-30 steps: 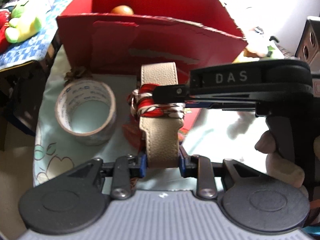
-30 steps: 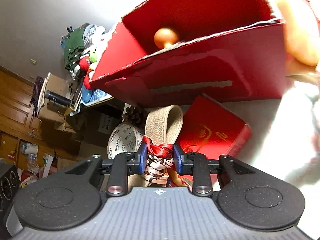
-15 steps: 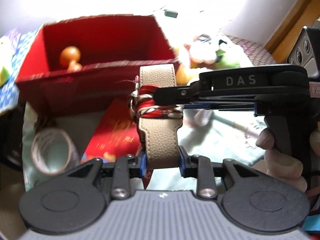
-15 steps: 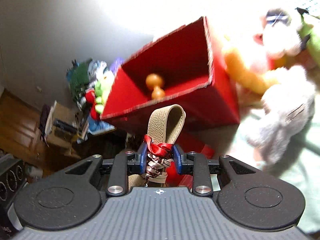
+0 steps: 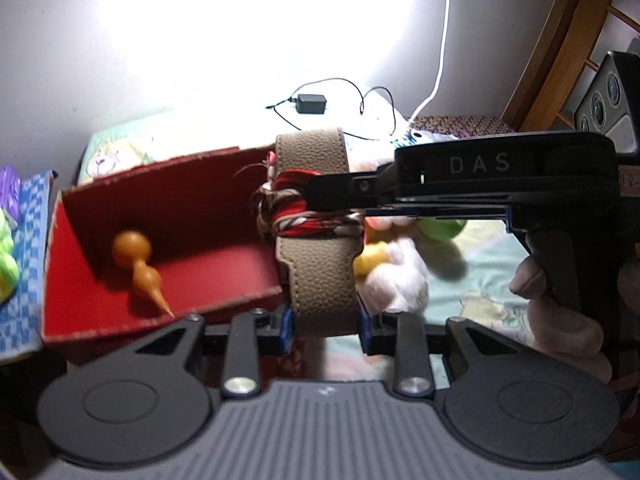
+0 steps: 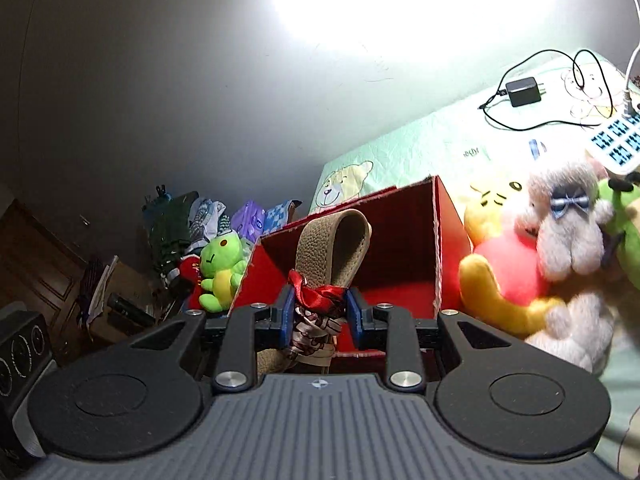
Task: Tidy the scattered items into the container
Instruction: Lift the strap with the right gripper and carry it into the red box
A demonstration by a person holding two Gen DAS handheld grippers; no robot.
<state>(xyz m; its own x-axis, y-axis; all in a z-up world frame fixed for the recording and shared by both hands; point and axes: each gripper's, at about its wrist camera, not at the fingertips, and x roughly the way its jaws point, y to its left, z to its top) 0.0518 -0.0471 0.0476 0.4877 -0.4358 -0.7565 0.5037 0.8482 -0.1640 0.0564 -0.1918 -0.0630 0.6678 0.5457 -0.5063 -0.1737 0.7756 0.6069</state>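
A beige leather strap (image 5: 320, 264) with a red patterned ribbon (image 5: 308, 216) wound around it is held up in the air by both grippers. My left gripper (image 5: 323, 326) is shut on the strap's lower end. My right gripper (image 6: 318, 312) is shut on the ribbon-wrapped middle (image 6: 320, 300); its body crosses the left wrist view (image 5: 460, 184) from the right. The strap loop (image 6: 336, 240) stands in front of the open red box (image 5: 80, 292), also in the right wrist view (image 6: 440, 240). An orange gourd (image 5: 136, 260) lies inside the box.
Plush toys sit right of the box: a yellow bear (image 6: 496, 264), a grey dog (image 6: 568, 236) and a green toy (image 6: 624, 216). A green frog plush (image 6: 220, 272) sits left of it. A charger with cable (image 6: 522, 92) and a power strip (image 6: 616, 144) lie at the back on the mint cloth (image 6: 420, 152).
Both grippers have lifted the strap up from the table to above the level of the box rim. The tape roll and red packet have dropped out of view; the box interior now shows.
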